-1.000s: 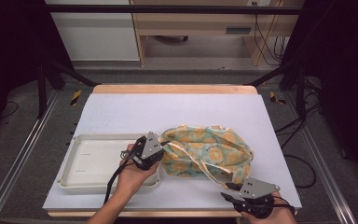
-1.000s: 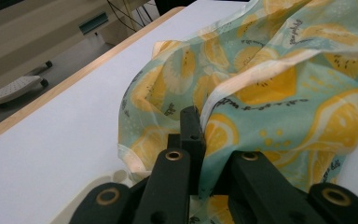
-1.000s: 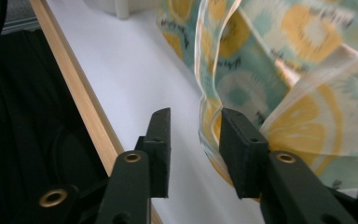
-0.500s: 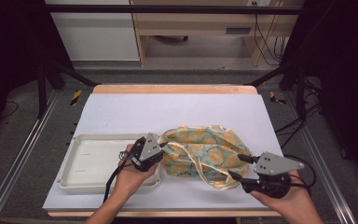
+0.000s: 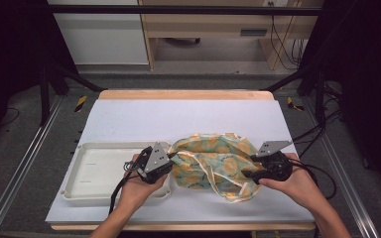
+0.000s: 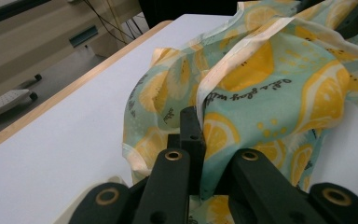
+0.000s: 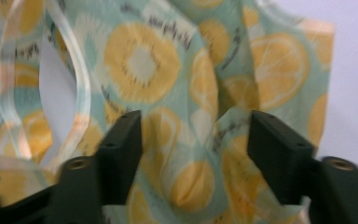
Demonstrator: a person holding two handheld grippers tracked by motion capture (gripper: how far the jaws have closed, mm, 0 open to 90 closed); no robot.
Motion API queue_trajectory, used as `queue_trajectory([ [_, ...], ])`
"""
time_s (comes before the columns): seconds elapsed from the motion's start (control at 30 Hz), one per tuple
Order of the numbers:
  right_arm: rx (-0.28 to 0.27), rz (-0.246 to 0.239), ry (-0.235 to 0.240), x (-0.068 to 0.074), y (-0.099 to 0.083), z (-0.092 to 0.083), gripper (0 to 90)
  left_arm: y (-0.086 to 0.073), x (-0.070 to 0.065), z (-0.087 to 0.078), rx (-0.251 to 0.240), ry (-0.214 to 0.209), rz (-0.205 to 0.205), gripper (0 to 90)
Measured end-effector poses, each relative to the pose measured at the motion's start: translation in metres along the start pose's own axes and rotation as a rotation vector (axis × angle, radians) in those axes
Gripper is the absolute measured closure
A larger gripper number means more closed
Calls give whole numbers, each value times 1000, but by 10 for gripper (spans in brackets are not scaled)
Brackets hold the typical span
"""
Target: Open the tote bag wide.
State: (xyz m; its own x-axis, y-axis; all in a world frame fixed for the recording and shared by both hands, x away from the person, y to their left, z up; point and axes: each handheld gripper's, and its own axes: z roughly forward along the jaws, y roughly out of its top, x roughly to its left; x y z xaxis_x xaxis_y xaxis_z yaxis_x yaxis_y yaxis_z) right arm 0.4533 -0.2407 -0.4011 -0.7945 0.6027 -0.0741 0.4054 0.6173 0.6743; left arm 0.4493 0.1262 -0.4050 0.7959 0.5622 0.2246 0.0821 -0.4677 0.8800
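My left hand-held gripper (image 6: 200,154) is clamped on the lemon-print bag (image 5: 213,161); my right hand-held gripper (image 7: 196,140), jaws just closing, straddles a fold ungripped. Folding barely begun.

Dark cursive writing printed among the lemon slices on the cloth bag (image 6: 270,88), seen upside down in the left gripper view, too small and slanted to read for certain; blurred in the right gripper view.

A crumpled mint-green fabric bag (image 5: 213,161) printed with yellow lemon slices, pale handles looped loose, is seen lying on the white worktop (image 5: 188,116).
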Motion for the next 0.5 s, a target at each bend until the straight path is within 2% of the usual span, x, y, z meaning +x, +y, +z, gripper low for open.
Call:
queue_trajectory([
  [0.07, -14, -9, -9, 5, -6, -5, 827, 0, -2, -1, -5, -7, -8, 871],
  [0.1, -37, -14, -9, 8, -10, -9, 876, 0, -3, -2, -5, -9, -3, 871],
  [0.3, -135, -35, -73, 27, -29, -42, 900, -5, -16, -4, 21, -27, 52, 872],
  [0.4, -160, -49, -97, 41, -37, -52, 900, -9, -22, -6, 34, -42, 60, 870],
  [0.5, -162, -74, -97, 53, -41, -53, 900, -13, -23, -9, 54, -63, 43, 845],
])
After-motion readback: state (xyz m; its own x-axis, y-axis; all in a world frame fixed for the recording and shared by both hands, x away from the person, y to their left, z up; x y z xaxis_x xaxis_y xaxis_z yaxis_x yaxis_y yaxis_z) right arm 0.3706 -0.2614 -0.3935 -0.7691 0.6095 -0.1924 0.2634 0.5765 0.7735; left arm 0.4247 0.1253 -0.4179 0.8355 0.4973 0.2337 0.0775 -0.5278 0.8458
